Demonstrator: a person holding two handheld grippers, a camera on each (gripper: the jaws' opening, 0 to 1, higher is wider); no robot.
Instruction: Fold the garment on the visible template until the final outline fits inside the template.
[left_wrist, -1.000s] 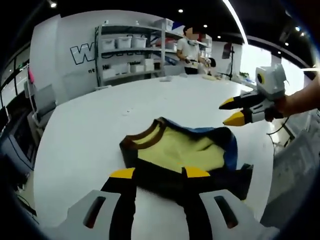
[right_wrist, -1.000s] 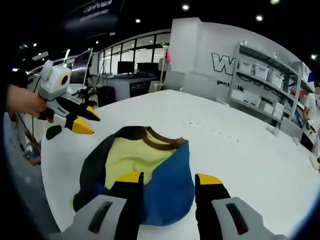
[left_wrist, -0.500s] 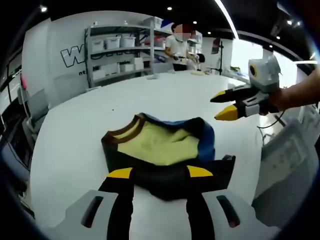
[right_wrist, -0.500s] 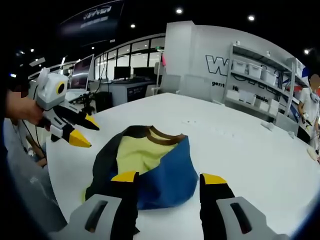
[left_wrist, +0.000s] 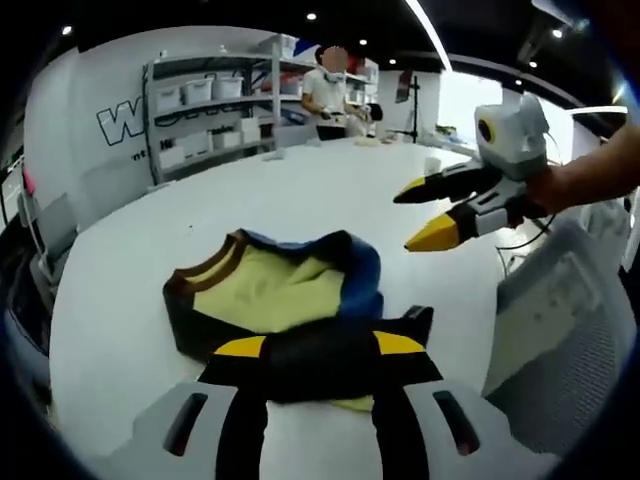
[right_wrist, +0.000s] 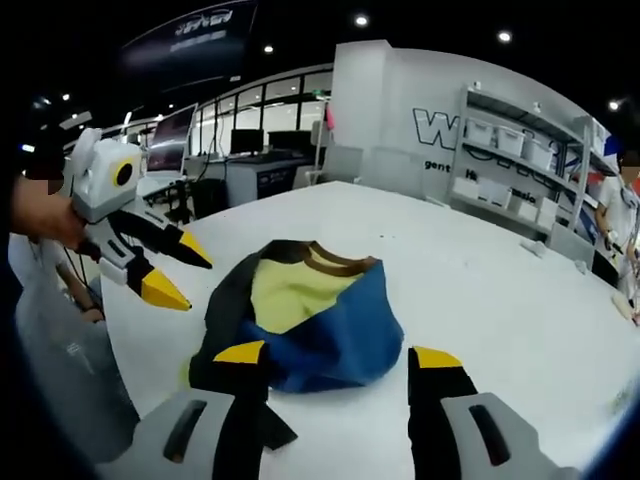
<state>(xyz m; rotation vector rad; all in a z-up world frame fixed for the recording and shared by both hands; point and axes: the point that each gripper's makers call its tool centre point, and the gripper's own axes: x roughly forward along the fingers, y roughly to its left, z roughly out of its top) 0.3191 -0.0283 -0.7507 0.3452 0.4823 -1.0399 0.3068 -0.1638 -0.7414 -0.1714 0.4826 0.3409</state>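
Observation:
A folded garment (left_wrist: 285, 300), yellow with brown collar, blue and black parts, lies on the white round table (left_wrist: 300, 190). In the right gripper view the same garment (right_wrist: 310, 320) shows its blue side nearest me. My left gripper (left_wrist: 318, 346) stands open just above the garment's near black edge, nothing between its fingers. It appears as well at the left of the right gripper view, left gripper (right_wrist: 178, 268), held by a hand. My right gripper (right_wrist: 338, 354) is open over the near blue edge, holding nothing; it also shows as the right gripper (left_wrist: 420, 212) raised beside the garment.
Shelving with white bins (left_wrist: 215, 105) stands behind the table, and a person (left_wrist: 328, 88) works beyond it. A grey chair (left_wrist: 565, 330) sits at the table's right edge. Desks with monitors (right_wrist: 240, 150) stand at the back.
Both views have shifted as the hands moved. The garment looks more bunched, with a black part now sticking out at its near right corner. Both grippers stayed open and empty.

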